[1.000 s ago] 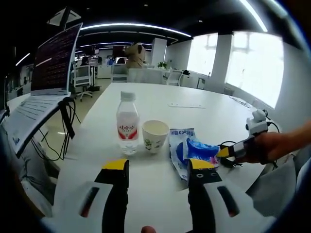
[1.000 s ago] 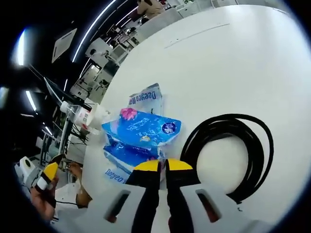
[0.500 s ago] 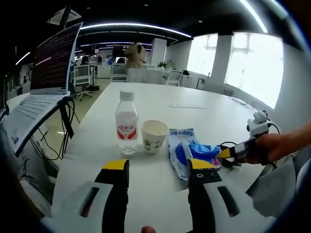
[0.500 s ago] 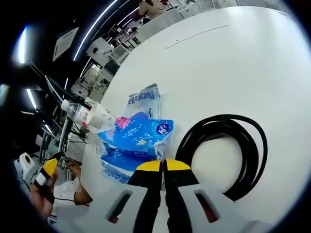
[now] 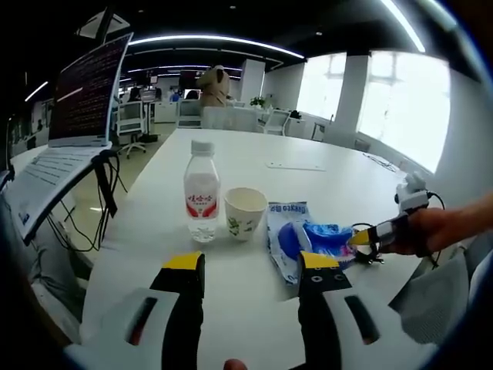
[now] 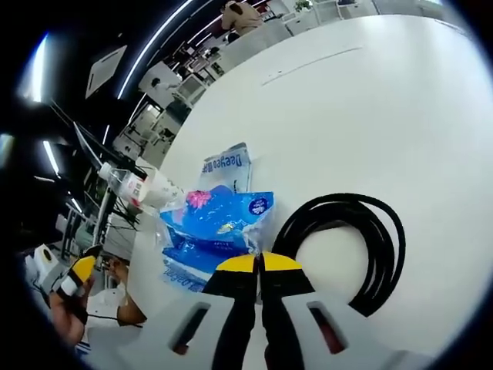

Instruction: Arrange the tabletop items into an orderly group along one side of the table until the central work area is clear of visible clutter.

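While my right fingers (image 6: 259, 264) sit pressed together at the near edge of the blue pack (image 6: 219, 214), I judge they pinch its wrapper, though the contact itself is hidden beneath the yellow tips. From the left gripper view, that right gripper (image 5: 368, 236) comes in from the right and meets the pack's (image 5: 320, 233) far end. The blue pack lies on top of a flat white packet (image 5: 283, 231), its long axis running from my right fingers toward the cup (image 5: 246, 215) and bottle (image 5: 202, 194), which stand side by side on the white surface (image 5: 254, 162). A black cable (image 6: 354, 243) is coiled just beside the pack, on the side away from the cup.

My left fingers (image 5: 250, 266) are spread wide and hold nothing, hovering over the near edge of the surface, with the cup and bottle straight ahead between them. A laptop (image 5: 69, 123) stands raised off to the left.

The pack lies directly ahead of the right fingers, so I would expect the right hand to shift it toward the cup, in line with the row.
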Motion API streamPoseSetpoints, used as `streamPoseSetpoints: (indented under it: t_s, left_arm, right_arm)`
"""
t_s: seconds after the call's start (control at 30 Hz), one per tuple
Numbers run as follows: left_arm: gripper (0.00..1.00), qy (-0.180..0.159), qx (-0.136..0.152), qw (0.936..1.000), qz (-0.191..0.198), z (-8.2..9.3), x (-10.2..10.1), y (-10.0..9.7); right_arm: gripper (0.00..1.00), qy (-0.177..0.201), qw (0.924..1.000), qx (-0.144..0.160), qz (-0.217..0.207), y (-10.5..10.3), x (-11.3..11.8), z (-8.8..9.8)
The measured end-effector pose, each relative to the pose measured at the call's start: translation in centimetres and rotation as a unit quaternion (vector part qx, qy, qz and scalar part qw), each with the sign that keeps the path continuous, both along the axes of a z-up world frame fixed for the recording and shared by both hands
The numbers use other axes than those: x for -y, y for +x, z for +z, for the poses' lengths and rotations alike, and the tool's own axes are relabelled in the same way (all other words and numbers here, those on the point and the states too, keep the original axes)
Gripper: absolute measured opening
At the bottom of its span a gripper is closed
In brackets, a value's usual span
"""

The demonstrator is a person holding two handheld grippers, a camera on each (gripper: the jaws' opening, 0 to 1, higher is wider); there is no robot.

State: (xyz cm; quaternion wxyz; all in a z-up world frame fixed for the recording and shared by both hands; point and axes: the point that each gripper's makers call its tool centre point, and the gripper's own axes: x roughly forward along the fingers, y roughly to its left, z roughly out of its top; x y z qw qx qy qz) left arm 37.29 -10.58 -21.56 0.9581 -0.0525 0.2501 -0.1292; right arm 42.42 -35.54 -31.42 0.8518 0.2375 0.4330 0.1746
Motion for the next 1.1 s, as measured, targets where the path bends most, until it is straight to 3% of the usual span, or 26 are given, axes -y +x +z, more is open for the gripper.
streamPoseSetpoints:
  t_s: [0.53, 1.1]
  left_arm:
    - [0.48, 0.0, 0.002, 1.0, -0.003, 0.1, 0.1, 0.2]
    - [0.47, 0.0, 0.002, 1.0, 0.006, 0.3, -0.5, -0.1]
  right_arm:
    - [0.0, 0.002, 0.9985, 0.04, -0.036, 2.7, 3.1, 3.0]
    - [0.0, -0.011, 0.9962, 0.053, -0.068, 4.4, 7.0, 3.7]
